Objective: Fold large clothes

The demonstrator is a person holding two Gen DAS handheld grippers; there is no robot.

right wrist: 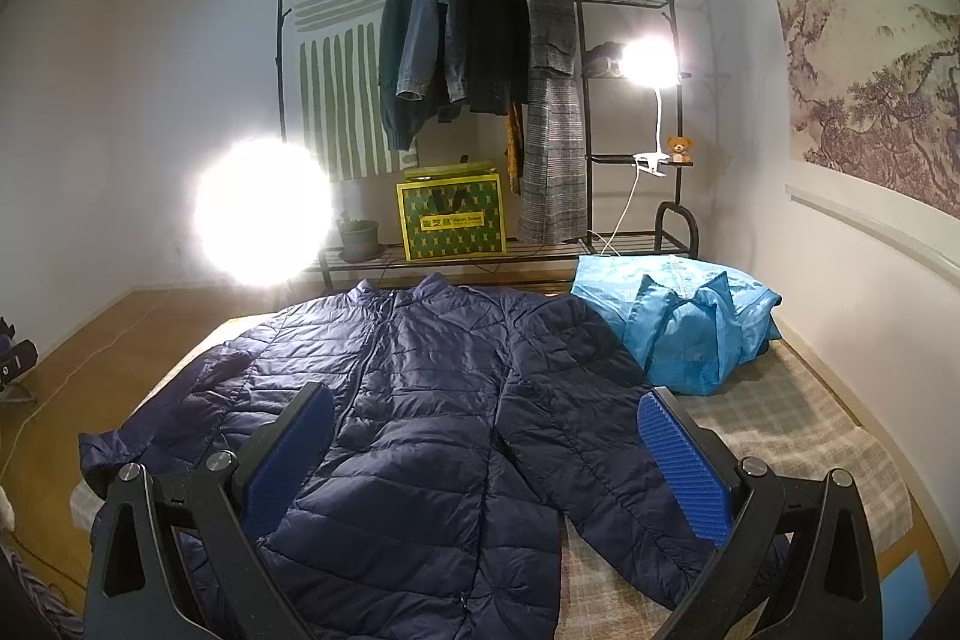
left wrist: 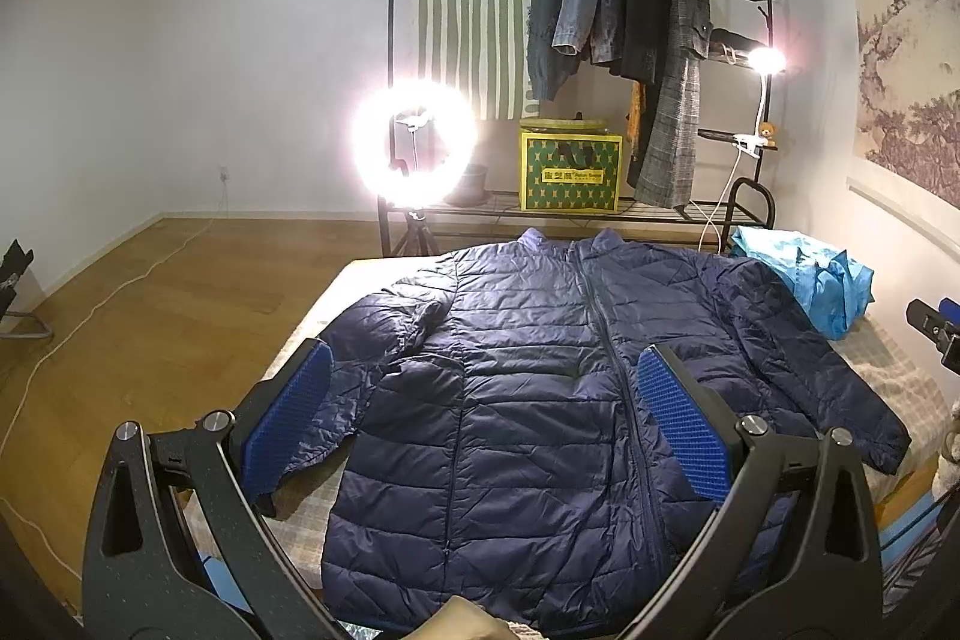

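Observation:
A navy quilted puffer jacket lies spread flat, front up and zipped, on a bed with a pale checked cover. Both sleeves lie out to the sides. It also shows in the right wrist view. My left gripper is open and empty, held above the jacket's lower middle, its blue pads wide apart. My right gripper is open and empty above the jacket's right half and right sleeve.
A light blue bag lies at the bed's far right corner, next to the jacket's right shoulder. Behind the bed stands a black clothes rack with several hung coats, a yellow box, a ring light and a clip lamp. Wooden floor lies left.

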